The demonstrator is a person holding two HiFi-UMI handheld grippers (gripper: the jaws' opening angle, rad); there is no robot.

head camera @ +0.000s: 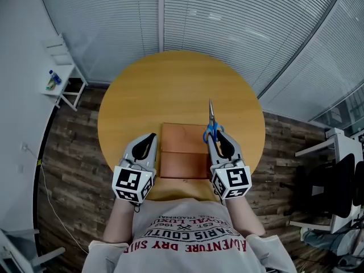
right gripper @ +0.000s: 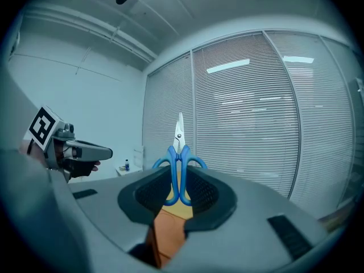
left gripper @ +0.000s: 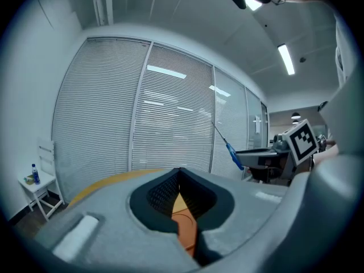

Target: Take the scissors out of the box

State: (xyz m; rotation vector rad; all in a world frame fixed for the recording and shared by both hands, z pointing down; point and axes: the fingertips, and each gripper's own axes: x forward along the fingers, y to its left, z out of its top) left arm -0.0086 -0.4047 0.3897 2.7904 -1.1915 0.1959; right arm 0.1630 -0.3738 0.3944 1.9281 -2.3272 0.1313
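A flat brown box lies on the round wooden table, close to the person. My right gripper hovers over the box's right edge, shut on the blue handles of the scissors, whose blades point away from the person. In the right gripper view the scissors stand upright between the pads, above the box. My left gripper sits at the box's left edge with its jaws together and nothing between them; the box shows below its pads. The left gripper view also catches the scissors.
A white shelf with a small bottle stands at the far left on the wood floor. Desks and a dark chair are at the right. Blind-covered glass walls curve behind the table.
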